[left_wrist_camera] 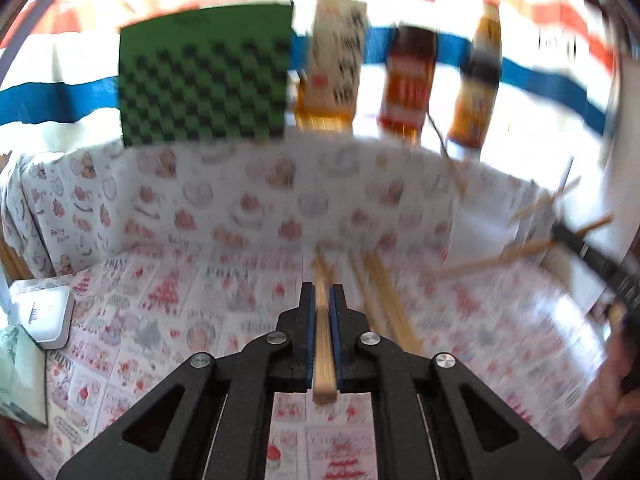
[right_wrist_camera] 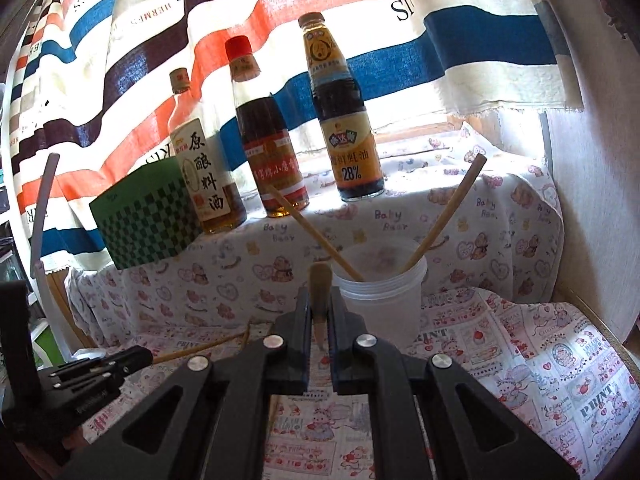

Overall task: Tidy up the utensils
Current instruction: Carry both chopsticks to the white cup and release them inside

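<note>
In the left wrist view, which is blurred, my left gripper (left_wrist_camera: 322, 292) is shut on a wooden chopstick (left_wrist_camera: 323, 344) that runs lengthwise between its pads. A few more chopsticks (left_wrist_camera: 384, 300) lie on the printed cloth just to its right. My right gripper (right_wrist_camera: 320, 300) is shut on another chopstick (right_wrist_camera: 320, 280), which stands nearly upright between the jaws. Just behind it stands a translucent plastic cup (right_wrist_camera: 380, 308) with two chopsticks (right_wrist_camera: 444, 216) leaning out of it. The left gripper (right_wrist_camera: 146, 356) shows at the lower left, its chopstick (right_wrist_camera: 200, 347) pointing right.
Three sauce bottles (right_wrist_camera: 272, 152) and a green checkered box (right_wrist_camera: 148, 220) stand on the cloth-covered ledge (right_wrist_camera: 420, 208) behind the cup, under a striped curtain. A wall (right_wrist_camera: 592, 200) closes the right side. A white box (left_wrist_camera: 48, 316) sits at the far left. A hand (left_wrist_camera: 608, 400) holds the right gripper (left_wrist_camera: 592, 256).
</note>
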`<state>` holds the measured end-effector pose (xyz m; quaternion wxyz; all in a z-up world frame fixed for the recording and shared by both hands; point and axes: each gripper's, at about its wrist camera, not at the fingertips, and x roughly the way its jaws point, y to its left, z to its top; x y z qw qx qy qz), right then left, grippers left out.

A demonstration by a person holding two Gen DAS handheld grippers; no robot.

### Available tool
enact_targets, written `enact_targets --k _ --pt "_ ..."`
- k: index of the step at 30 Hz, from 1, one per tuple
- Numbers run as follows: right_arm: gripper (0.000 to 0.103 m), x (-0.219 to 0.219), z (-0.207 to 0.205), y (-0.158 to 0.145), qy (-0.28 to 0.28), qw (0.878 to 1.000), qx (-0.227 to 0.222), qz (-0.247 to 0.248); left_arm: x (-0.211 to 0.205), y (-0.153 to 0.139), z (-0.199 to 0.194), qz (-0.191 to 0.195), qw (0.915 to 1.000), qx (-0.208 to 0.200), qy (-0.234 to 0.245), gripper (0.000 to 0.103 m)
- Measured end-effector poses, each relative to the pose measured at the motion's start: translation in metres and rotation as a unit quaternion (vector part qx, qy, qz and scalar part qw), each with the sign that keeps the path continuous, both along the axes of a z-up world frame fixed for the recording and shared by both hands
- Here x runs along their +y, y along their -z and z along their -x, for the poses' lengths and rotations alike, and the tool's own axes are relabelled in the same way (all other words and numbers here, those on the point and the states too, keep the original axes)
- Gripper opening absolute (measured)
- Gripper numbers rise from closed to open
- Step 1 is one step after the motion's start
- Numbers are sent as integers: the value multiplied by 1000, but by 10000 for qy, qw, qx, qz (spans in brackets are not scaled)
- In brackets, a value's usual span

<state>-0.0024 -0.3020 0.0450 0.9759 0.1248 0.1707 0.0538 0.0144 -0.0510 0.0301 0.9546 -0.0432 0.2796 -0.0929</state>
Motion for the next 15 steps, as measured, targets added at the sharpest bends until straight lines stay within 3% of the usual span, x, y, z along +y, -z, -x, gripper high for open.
enact_targets --k 5,10,15 --pt "6 -7 4 -5 8 9998 -121 -171 10 -24 15 -14 9952 -973 -116 6" --pt "6 -21 12 -13 82 9977 -475 -477 20 -34 17 207 9927 -1158 -263 6" --pt "6 -43 33 -29 295 9871 -1325 -848 26 -40 21 216 9886 -1443 -362 6"
